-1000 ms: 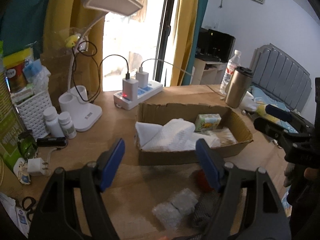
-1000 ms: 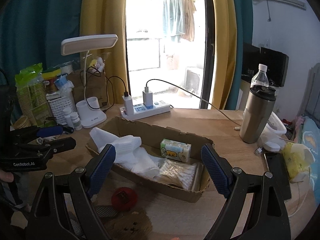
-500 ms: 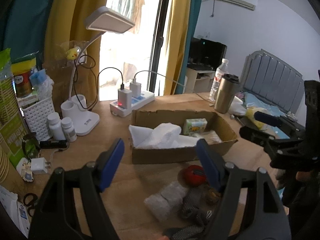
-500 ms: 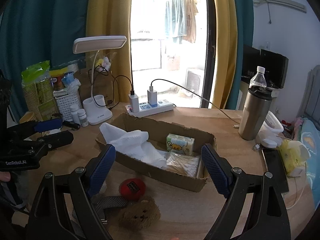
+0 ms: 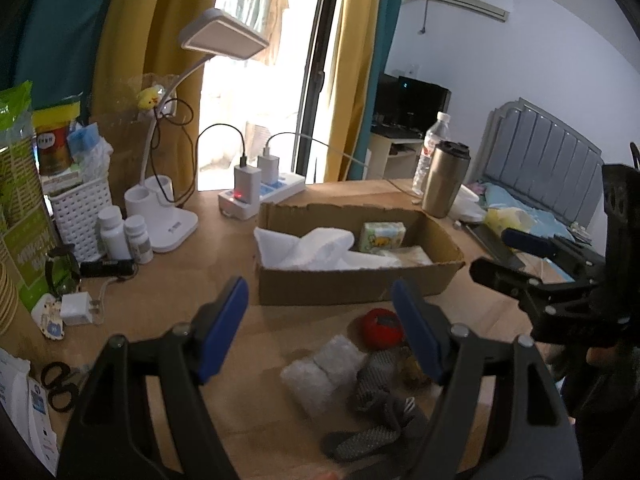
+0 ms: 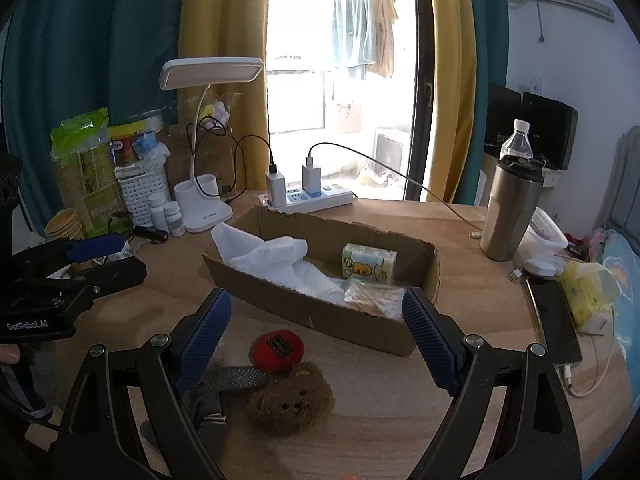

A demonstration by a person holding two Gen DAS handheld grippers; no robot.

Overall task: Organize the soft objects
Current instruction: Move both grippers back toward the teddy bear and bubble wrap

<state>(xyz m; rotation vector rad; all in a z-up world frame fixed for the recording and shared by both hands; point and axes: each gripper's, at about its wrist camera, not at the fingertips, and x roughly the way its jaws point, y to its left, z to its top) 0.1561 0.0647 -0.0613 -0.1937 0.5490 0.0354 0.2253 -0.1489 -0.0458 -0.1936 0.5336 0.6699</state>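
A shallow cardboard box (image 5: 352, 280) (image 6: 320, 312) stands mid-table holding a white towel (image 5: 320, 248) (image 6: 272, 256), a small tissue pack (image 5: 382, 235) (image 6: 369, 263) and a bag of cotton swabs (image 6: 372, 298). In front of it lie a red soft toy (image 5: 380, 326) (image 6: 278, 350), a brown plush bear (image 6: 292, 398), grey socks (image 5: 376, 400) (image 6: 224, 384) and a bubble-wrap piece (image 5: 320, 372). My left gripper (image 5: 320, 328) hovers open above these loose items. My right gripper (image 6: 316, 336) is open too, over the red toy and bear, with nothing between its fingers.
A white desk lamp (image 5: 168, 208), power strip with chargers (image 5: 260, 196), white basket (image 5: 80, 216) and pill bottles (image 5: 124, 236) crowd the left back. A steel tumbler (image 6: 510, 208), water bottle (image 6: 516, 140), phone (image 6: 554, 320) and yellow tissue pack (image 6: 584, 296) stand right. Scissors (image 5: 60, 384) lie near left.
Both grippers have drawn back from the box, so the red toy, bear, socks and bubble wrap come further into view. Neither gripper's opening has changed.
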